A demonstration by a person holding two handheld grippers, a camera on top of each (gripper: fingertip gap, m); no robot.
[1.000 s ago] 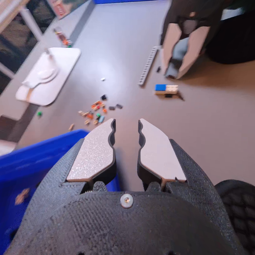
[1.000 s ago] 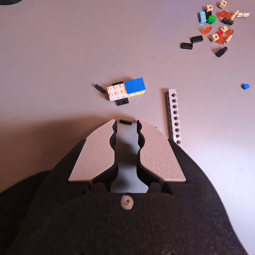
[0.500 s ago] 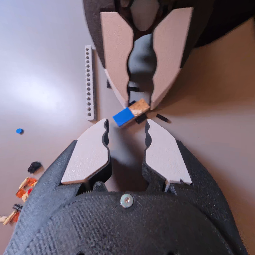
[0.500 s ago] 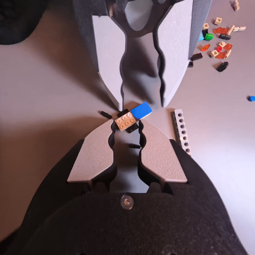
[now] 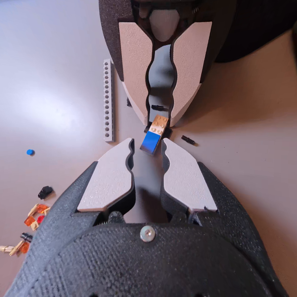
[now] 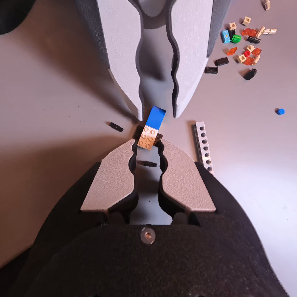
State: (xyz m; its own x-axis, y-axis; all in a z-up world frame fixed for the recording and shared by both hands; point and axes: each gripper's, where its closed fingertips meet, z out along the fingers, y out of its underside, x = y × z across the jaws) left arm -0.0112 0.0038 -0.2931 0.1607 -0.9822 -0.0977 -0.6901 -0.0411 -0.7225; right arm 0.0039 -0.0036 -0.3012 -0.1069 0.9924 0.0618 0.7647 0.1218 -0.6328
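A small brick assembly (image 5: 158, 127), a white studded brick with a smooth blue tile end on black plates, lies on the grey table between my two grippers, which face each other. My right gripper (image 6: 147, 142) is shut on its white end (image 6: 147, 136): one pad touches the white brick and the other touches the protruding black plate. It also shows in the left wrist view (image 5: 158, 123). My left gripper (image 5: 147, 142) is open around the blue end (image 5: 151, 141), with a clear gap on its left side. It appears at the top of the right wrist view (image 6: 157, 118).
A long grey beam with holes (image 5: 109, 102) lies beside the grippers. Short black pins (image 5: 188, 139) (image 6: 149, 164) lie close by. A small blue stud (image 5: 30, 152) sits apart. A pile of small orange, tan, black, green and red pieces (image 6: 244, 48) lies to one side. My left and right fingertips are right by each other.
The assembly has turned from lying diagonally to pointing along the line between the grippers. My right pads have closed onto its white end. My left jaws have narrowed around the blue end.
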